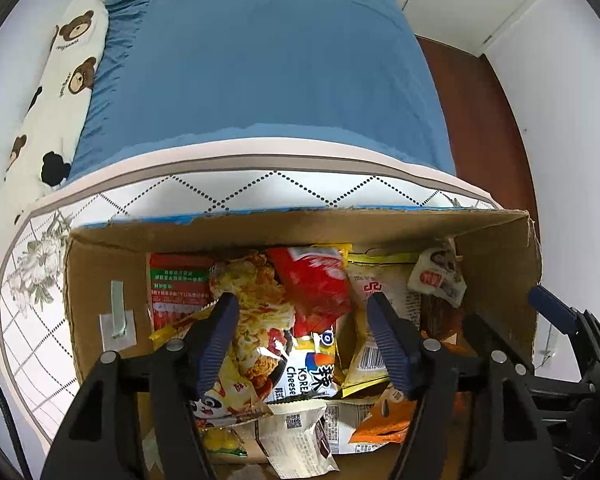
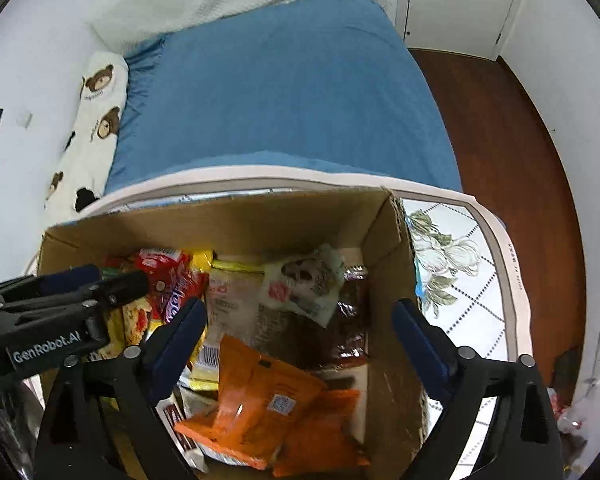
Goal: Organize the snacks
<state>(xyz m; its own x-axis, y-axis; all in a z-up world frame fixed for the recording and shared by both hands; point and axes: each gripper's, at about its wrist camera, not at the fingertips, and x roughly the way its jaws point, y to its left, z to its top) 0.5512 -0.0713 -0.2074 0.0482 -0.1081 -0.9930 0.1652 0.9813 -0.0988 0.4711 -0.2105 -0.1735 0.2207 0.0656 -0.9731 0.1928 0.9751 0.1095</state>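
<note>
snacks piled in cardboard box | left gripper fingers released | right gripper fingers released, nothing gripped

A bed with a blue cover fills the middle of the room. A long bear-print pillow lies along its left edge against the white wall. Right of the bed runs reddish-brown wooden floor, and white cupboard doors stand beyond its far right corner.
</note>
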